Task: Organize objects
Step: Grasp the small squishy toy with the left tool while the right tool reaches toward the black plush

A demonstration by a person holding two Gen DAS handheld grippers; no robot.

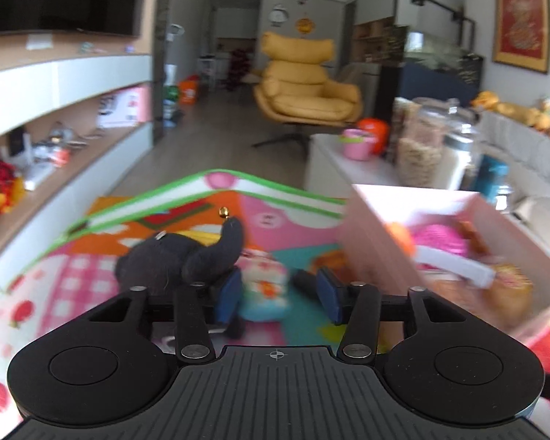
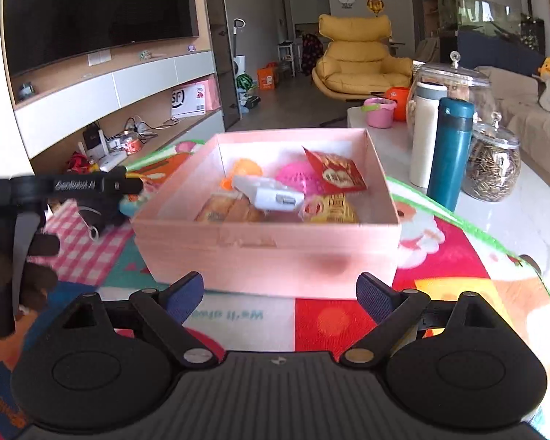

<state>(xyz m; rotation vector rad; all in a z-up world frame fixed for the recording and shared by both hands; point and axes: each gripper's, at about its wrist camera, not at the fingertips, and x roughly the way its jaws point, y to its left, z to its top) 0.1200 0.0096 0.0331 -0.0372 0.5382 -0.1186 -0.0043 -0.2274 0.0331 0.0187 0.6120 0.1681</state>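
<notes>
A pink open box (image 2: pixel 267 253) sits on the colourful play mat (image 2: pixel 458 264); it also shows at the right of the left wrist view (image 1: pixel 366 234). It holds a white device (image 2: pixel 271 192), a pink ball (image 2: pixel 297 178), red packets (image 2: pixel 339 176) and snacks. My left gripper (image 1: pixel 278 293) is open low over the mat, its blue pads around a small flowered packet (image 1: pixel 264 286). A black plush toy (image 1: pixel 179 260) lies against its left finger. My right gripper (image 2: pixel 280 299) is open and empty just in front of the box. The left gripper (image 2: pixel 91 187) shows at the left of the right wrist view.
A white table (image 2: pixel 513 212) at the right carries a teal bottle (image 2: pixel 451 150), a white bottle (image 2: pixel 423 135), glass jars (image 2: pixel 493 161) and a pink cup (image 2: pixel 379 112). A TV shelf unit (image 2: pixel 110 110) stands left. A yellow armchair (image 2: pixel 355 62) stands behind.
</notes>
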